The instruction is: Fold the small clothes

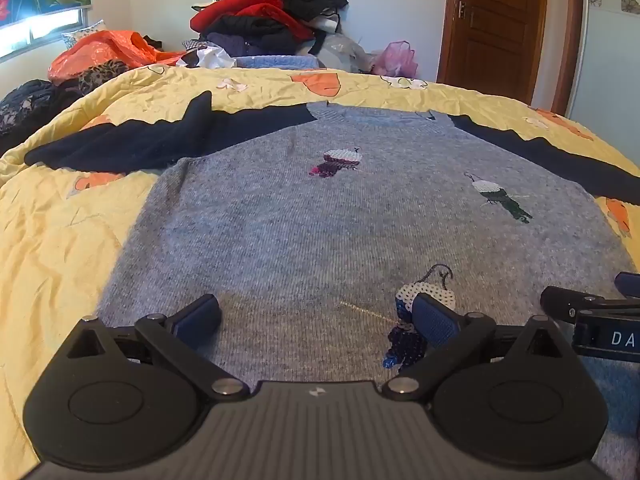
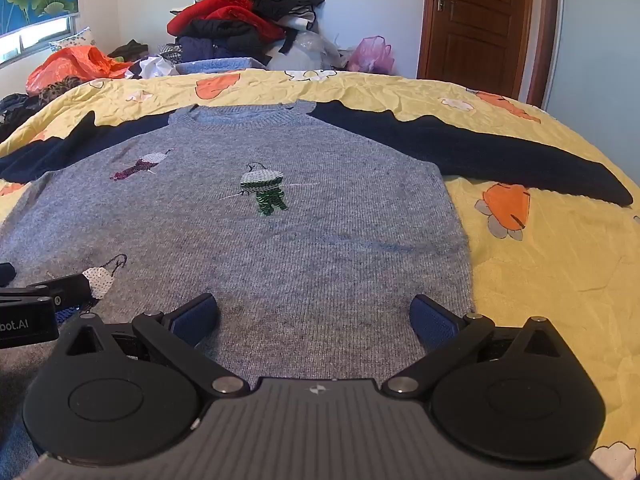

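Observation:
A grey knitted sweater [image 1: 320,216] with dark navy sleeves and sequin bird patches lies flat, front up, on the yellow floral bedspread [image 1: 60,240]; it also shows in the right wrist view [image 2: 280,248]. Both sleeves are spread out sideways. My left gripper [image 1: 320,320] is open and empty, low over the sweater's lower hem on the left part. My right gripper [image 2: 316,318] is open and empty over the hem's right part. The right gripper also shows at the left wrist view's right edge [image 1: 592,312], and the left gripper shows at the right wrist view's left edge [image 2: 40,300].
A tall pile of red, black and navy clothes [image 1: 272,12] stands at the far side of the bed. An orange plastic bag [image 1: 108,52] and a pink bag [image 1: 396,58] lie beside it. A brown wooden door [image 1: 500,24] is at the back right.

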Demonstrator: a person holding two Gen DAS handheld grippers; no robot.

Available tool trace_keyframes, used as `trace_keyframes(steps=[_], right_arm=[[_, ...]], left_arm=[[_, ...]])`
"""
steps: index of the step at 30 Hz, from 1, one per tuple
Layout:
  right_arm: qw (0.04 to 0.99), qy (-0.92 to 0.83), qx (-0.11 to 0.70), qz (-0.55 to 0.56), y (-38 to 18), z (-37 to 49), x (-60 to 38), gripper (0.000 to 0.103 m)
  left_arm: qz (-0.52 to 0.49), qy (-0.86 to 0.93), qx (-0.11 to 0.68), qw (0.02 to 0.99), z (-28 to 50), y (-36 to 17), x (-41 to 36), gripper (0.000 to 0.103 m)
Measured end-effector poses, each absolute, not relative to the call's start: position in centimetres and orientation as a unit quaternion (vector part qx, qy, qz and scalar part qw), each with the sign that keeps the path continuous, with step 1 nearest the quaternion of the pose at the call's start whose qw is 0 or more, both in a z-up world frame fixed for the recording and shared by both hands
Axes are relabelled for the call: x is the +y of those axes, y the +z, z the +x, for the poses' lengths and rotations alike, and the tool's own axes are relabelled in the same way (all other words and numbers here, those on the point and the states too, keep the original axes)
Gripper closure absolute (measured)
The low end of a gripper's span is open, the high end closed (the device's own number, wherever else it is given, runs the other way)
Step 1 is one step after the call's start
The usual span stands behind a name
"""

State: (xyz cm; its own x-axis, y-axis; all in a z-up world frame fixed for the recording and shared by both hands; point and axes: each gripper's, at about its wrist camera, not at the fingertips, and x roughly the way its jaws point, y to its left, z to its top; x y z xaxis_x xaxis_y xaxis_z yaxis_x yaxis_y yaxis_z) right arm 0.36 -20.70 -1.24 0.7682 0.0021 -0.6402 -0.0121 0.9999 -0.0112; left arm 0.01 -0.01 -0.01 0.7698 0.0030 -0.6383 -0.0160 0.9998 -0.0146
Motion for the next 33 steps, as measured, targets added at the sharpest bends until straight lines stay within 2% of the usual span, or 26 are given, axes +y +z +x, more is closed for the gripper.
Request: trace_keyframes(steps=[33], right_arm=[[0.94,0.003,0.341,-0.009,-1.22,0.38,-20.61,0.0]], left_arm=[[-0.011,0.003,0.339,0.941,0.01,-0.08,-0.19,0.0]])
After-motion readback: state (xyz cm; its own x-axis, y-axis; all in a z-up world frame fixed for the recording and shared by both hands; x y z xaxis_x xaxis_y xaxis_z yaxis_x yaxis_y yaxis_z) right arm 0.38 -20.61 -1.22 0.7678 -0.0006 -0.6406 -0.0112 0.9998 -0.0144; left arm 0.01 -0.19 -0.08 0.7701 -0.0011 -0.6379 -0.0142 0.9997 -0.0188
